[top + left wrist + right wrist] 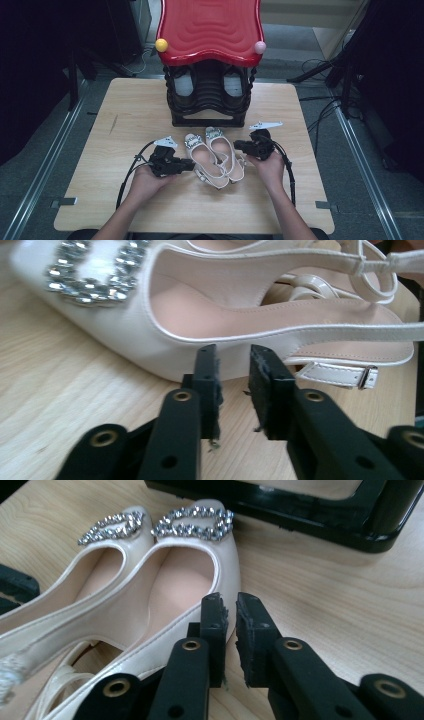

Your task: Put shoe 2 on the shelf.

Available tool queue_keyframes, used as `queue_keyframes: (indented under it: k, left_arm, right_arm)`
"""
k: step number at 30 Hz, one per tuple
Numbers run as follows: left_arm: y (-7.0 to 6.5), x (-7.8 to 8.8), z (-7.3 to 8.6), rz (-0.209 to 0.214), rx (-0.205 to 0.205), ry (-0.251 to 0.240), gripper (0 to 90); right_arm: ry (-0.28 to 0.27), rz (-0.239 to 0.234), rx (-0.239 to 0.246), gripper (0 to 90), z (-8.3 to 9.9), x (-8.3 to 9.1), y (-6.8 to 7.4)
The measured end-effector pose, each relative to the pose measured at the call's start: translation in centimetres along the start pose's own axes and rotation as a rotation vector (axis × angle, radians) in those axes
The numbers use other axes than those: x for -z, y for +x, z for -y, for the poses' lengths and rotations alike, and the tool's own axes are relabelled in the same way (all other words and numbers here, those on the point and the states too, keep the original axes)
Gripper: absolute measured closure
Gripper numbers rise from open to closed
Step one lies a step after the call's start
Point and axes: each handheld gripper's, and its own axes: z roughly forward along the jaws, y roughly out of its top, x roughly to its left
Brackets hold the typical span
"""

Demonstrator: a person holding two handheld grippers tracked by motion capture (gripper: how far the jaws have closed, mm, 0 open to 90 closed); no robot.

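Two cream slingback shoes with rhinestone buckles lie side by side on the wooden table [130,110], the left shoe [200,159] beside the right shoe [226,155], toes toward the rack. My left gripper [191,164] lies level at the left shoe's outer side. In the left gripper view its jaws [233,365] stand apart just short of that shoe's side [150,340], with nothing between them. My right gripper [237,146] sits at the right shoe's outer side. Its jaws [231,607] show a narrow gap next to that shoe's rim [220,575] and hold nothing.
A black shoe rack [207,107] with a red wavy top [210,27] stands behind the shoes, and a dark pair [183,85] rests on its shelf. A yellow ball [161,45] and a pink ball [260,47] cap its front corners. Cables trail from both grippers.
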Motion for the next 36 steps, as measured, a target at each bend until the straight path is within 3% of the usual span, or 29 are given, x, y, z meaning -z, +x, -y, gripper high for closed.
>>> queue_keyframes:
  k: [6,15,27,36]
  left_arm:
    - [0.9,1.1,0.1,-0.057,0.035,0.003,59.4]
    - [1.7,2.1,0.2,-0.109,0.053,-0.011,50.4]
    - [2.4,2.7,0.3,-0.133,0.058,-0.014,47.5]
    - [2.6,3.1,0.4,-0.143,0.062,-0.018,47.0]
  right_arm:
    - [-0.026,-0.015,0.007,77.3,-0.4,0.8,0.1]
    - [-0.05,-0.039,0.024,72.4,-0.9,1.2,0.8]
    - [-0.043,-0.055,0.072,71.8,-2.0,0.6,2.8]
    - [-0.006,-0.084,0.105,70.3,-2.5,-0.2,4.7]
